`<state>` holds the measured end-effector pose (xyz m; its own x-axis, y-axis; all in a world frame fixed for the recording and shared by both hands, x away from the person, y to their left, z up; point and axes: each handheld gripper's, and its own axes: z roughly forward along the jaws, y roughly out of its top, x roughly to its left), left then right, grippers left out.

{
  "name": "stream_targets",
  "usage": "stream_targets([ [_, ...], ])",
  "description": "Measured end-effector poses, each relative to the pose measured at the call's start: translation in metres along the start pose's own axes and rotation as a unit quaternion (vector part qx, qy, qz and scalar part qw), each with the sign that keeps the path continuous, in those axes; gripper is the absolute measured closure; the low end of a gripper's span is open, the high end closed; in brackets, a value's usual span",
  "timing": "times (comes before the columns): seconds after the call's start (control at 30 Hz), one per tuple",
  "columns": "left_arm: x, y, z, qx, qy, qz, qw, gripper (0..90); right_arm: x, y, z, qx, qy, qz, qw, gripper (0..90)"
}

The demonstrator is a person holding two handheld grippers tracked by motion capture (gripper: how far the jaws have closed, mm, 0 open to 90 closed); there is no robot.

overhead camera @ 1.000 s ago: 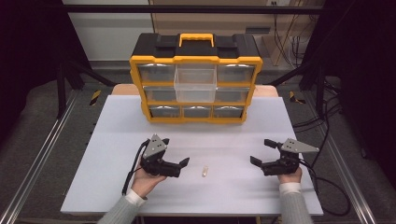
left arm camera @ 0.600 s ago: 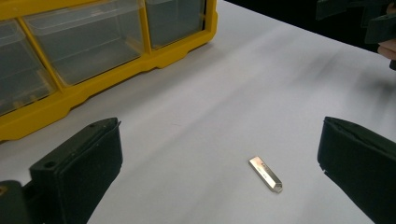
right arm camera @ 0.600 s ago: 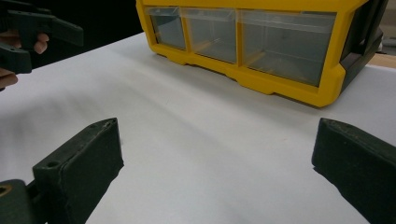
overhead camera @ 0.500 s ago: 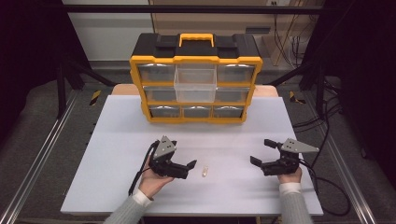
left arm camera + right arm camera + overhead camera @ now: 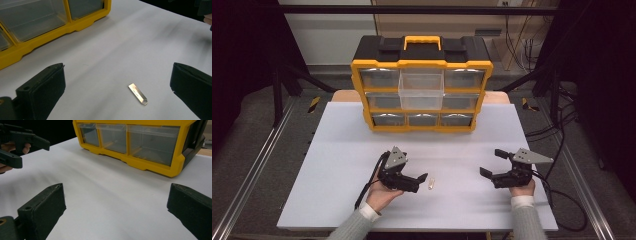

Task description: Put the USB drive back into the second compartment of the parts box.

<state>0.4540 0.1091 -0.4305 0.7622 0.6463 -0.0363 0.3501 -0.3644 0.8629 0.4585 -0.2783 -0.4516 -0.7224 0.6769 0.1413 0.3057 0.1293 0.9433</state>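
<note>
A small flat silver metal tab (image 5: 431, 184) lies on the white table (image 5: 342, 150), towards its front. My left gripper (image 5: 419, 183) is open just left of the tab, jaws pointing right at it. In the left gripper view the tab (image 5: 137, 93) lies on the table between and slightly ahead of the two spread jaws of that gripper (image 5: 117, 75), touching neither. My right gripper (image 5: 492, 162) is open and empty at the front right, jaws pointing left. The right gripper view shows its wide-apart jaws (image 5: 115, 195) over bare table.
A yellow and black drawer organizer (image 5: 422, 85) stands at the back of the table, its clear top-middle drawer (image 5: 421, 89) pulled out. The organizer's bottom drawers (image 5: 140, 142) face the right gripper. The left gripper (image 5: 22, 142) shows far off at upper left in the right gripper view.
My left gripper has slid right along the table, closing in on the metal tab. The right gripper and the tab have stayed put.
</note>
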Motion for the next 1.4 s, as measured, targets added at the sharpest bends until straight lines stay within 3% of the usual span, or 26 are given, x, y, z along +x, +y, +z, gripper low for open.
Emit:
stream_targets([
  [0.87,-0.014,0.002,0.026,0.034,-0.013,0.006,0.9993,0.0,0.000,0.000,0.000,0.000,0.000,0.000,1.0000,2.1],
  [1.4,-0.021,-0.005,0.045,0.089,-0.012,0.012,0.9959,1.1,0.000,0.000,0.001,0.003,0.000,0.001,1.0000,2.1],
])
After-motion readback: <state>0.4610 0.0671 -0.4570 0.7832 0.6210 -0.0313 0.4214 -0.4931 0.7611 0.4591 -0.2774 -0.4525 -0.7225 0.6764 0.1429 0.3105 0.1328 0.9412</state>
